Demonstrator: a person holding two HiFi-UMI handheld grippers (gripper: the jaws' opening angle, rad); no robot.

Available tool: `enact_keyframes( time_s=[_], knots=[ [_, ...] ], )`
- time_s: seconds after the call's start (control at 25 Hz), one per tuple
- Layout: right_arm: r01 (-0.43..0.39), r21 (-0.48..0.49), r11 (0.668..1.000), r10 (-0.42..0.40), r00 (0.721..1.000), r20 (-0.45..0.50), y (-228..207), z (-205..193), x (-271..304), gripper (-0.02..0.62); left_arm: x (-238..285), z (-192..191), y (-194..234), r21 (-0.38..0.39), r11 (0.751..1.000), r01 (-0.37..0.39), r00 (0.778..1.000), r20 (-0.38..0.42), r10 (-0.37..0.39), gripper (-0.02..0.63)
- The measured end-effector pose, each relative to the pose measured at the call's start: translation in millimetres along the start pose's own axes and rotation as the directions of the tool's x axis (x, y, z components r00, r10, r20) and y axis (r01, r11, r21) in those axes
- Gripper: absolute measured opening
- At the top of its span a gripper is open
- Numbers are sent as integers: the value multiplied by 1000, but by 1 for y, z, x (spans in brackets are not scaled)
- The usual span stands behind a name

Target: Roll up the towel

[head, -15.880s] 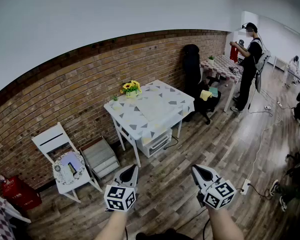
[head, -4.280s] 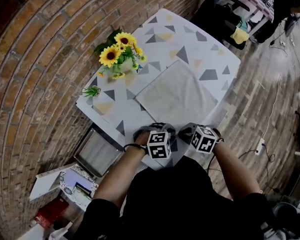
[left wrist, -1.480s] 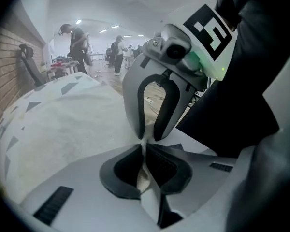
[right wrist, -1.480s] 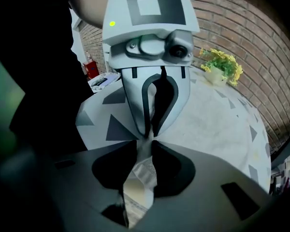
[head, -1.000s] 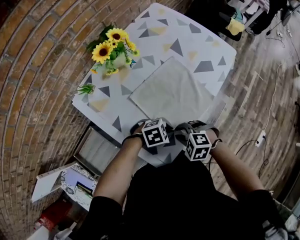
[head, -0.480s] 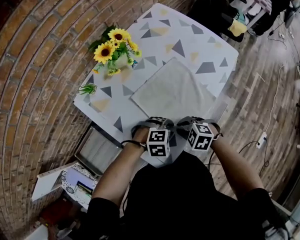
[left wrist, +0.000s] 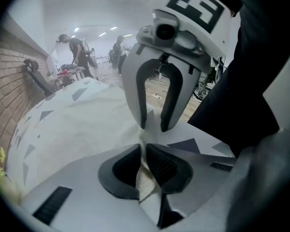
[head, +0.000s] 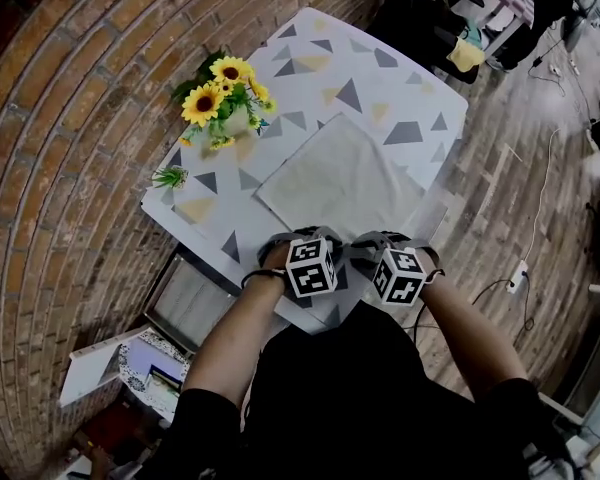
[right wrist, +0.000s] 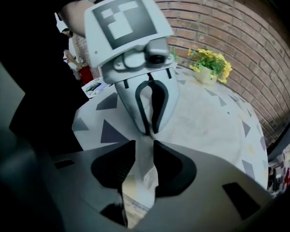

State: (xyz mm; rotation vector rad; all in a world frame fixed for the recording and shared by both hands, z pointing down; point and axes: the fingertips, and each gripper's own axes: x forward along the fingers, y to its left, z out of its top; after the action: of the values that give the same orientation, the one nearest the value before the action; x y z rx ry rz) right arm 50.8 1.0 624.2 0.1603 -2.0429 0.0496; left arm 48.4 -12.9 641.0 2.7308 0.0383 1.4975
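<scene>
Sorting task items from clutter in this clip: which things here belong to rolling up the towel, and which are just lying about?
Job in hand: towel; triangle-patterned table it lies on.
Lying about: sunflowers in a vase; small green plant.

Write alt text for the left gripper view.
The left gripper, jaws just closing, pinches the near edge of the towel on a triangle-patterned table. Facing it, the right gripper has the same edge between its jaws, which have just been opening. People stand in the background.
</scene>
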Motion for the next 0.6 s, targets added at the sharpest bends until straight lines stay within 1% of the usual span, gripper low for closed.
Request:
enact_keyframes(
  time_s=[0.08, 0.16, 0.2, 0.28, 0.36, 0.48, 0.6],
  knots=[
    [21, -40, 999, -23, 999, -44, 5, -6, 7, 135, 0, -1, 3, -25, 1000, -13, 1000, 10, 13, 55],
    [64, -40, 997, -66, 996, -67, 1, -10, 11, 130, -3, -1, 6, -21, 998, -54, 998, 16, 55, 59],
    [82, -33, 996, -85, 994, -71, -3, -11, 12, 106, -5, 0, 6, -11, 997, -77, 997, 19, 78, 73],
    [106, -21, 994, -107, 992, -72, -9, -10, 11, 79, -11, 3, 4, 17, 994, -107, 994, 27, 106, 121],
    [111, -12, 994, -112, 991, -70, -12, -9, 9, 67, -14, 5, -3, 51, 992, -113, 993, 26, 111, 151],
    [103, 12, 995, -103, 993, -58, -17, -6, 8, 58, -9, 0, -6, 101, 986, -134, 991, -6, 136, 161],
    [91, 33, 995, -90, 995, -37, -25, -6, 6, 58, -5, -2, 0, 87, 986, -145, 988, -29, 148, 161]
  ],
)
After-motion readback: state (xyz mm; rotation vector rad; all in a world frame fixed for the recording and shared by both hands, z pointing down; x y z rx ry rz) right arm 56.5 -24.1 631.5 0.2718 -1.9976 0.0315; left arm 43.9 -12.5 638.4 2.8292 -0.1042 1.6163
